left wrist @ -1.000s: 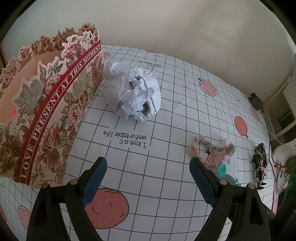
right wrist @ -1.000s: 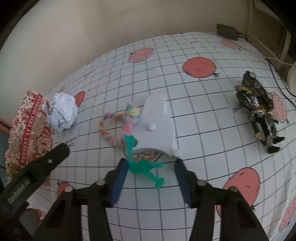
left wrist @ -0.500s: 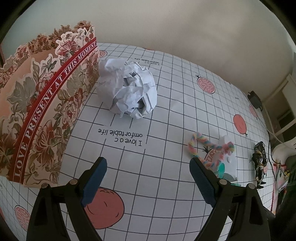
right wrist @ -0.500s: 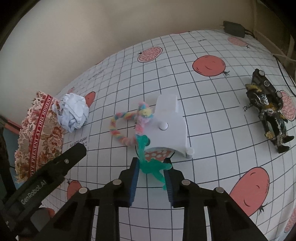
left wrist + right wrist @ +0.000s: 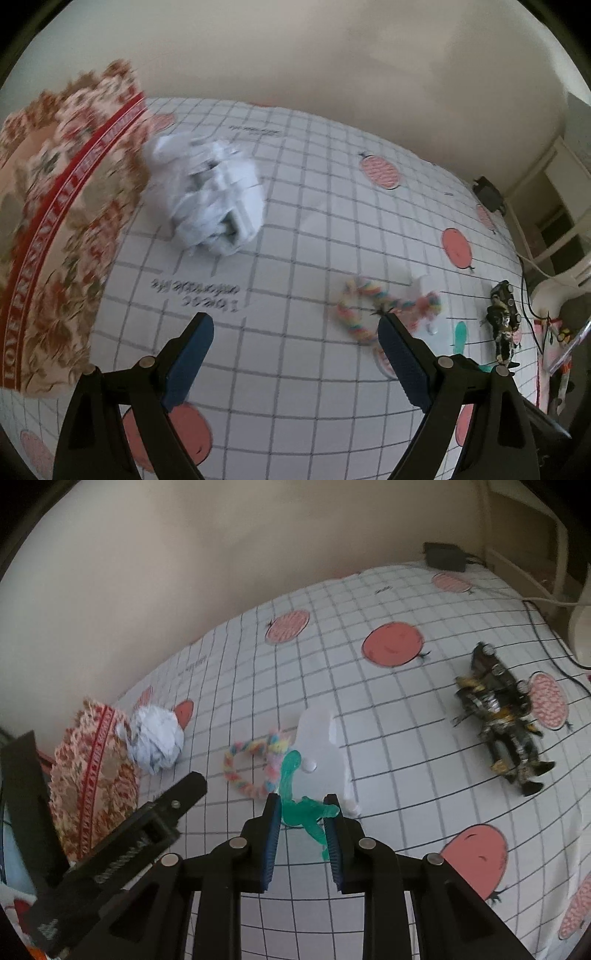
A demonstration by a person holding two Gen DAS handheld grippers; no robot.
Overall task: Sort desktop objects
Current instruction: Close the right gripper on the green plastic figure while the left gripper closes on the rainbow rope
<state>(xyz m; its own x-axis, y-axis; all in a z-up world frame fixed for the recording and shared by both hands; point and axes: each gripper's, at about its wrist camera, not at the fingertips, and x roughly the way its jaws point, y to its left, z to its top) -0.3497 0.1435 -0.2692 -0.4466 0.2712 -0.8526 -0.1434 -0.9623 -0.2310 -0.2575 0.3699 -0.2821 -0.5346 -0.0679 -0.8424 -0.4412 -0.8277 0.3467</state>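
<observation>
Two fingers (image 5: 274,825) pinch green toy (image 5: 301,810) beside rainbow rope (image 5: 255,764).

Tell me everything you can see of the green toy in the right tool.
The green toy is a translucent teal figure, rubbery-looking, with splayed limbs and a long curved tail or neck. The right tool is shut on its middle. Its upper end overlaps the white plastic piece, beside the pastel fuzzy loop. Whether it has left the cloth is unclear.
</observation>
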